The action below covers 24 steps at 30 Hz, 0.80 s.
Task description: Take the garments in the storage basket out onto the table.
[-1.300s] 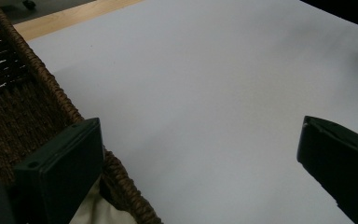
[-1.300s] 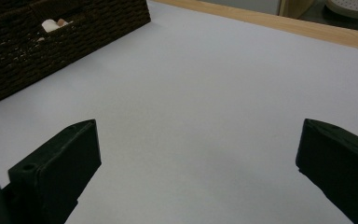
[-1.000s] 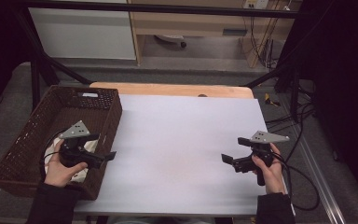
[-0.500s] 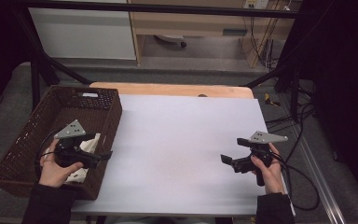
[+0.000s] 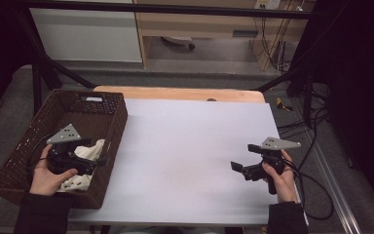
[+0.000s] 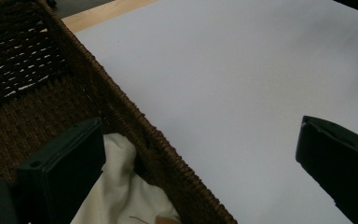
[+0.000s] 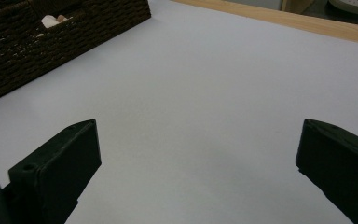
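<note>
A brown wicker basket [image 5: 118,122] stands at the table's left edge with a crumpled white cloth [image 5: 90,150] in its near right corner. A hand holds my left gripper [image 5: 100,161] over that corner, open. In the left gripper view the left gripper [image 6: 200,126] straddles the basket [image 6: 144,135] wall: one jaw hangs over the cloth [image 6: 121,196], the other over the white table. My right gripper [image 5: 243,158] rests low at the table's right side, open. In the right gripper view the right gripper [image 7: 199,123] has nothing between its wide-apart jaws.
The white tabletop [image 5: 190,141] stretches between the two grippers, with a wooden strip [image 5: 175,92] along its far edge. Cables [image 5: 316,190] trail off the right side. The basket [image 7: 74,28] and a bit of cloth [image 7: 51,21] lie far off in the right gripper view.
My left gripper has drawn a little to the left over the basket, leaving more of the white cloth uncovered. The right gripper has stayed put.
</note>
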Available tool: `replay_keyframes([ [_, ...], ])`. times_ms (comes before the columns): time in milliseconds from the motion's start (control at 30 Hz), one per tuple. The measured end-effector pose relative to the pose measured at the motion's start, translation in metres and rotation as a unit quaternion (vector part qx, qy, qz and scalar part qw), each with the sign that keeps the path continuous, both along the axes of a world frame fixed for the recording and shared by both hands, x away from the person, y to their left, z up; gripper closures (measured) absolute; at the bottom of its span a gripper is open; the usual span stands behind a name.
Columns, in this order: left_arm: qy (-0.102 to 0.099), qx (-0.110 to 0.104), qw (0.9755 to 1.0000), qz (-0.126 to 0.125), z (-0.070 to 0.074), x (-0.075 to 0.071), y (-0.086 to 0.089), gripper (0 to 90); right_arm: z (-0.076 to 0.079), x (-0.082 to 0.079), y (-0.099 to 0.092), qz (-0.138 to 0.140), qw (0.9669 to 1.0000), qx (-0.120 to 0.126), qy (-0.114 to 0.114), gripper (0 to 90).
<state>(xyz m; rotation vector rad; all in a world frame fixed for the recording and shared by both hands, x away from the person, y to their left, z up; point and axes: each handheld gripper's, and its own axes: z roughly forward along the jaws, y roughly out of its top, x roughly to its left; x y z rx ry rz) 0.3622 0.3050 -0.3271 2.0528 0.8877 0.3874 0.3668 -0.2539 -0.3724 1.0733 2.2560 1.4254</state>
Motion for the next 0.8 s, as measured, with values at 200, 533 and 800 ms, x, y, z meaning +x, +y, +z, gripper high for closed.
replay_keyframes([
  [200, 0.0, 0.0, 0.9999, 0.012, 0.002, -0.001, 0.014, 1.6, 0.0, 0.0, 0.0, 0.0, 1.0, 0.0, -0.001, 0.4],
  [533, 0.012, 0.021, 0.9987, 0.044, -0.004, 0.005, 0.03, 2.1, 0.0, 0.0, 0.0, 0.001, 1.0, -0.001, 0.001, 0.4],
  [800, 0.029, 0.04, 0.9962, 0.071, -0.016, 0.014, 0.041, 2.1, -0.001, 0.0, 0.001, 0.0, 1.0, -0.003, 0.001, 0.4],
])
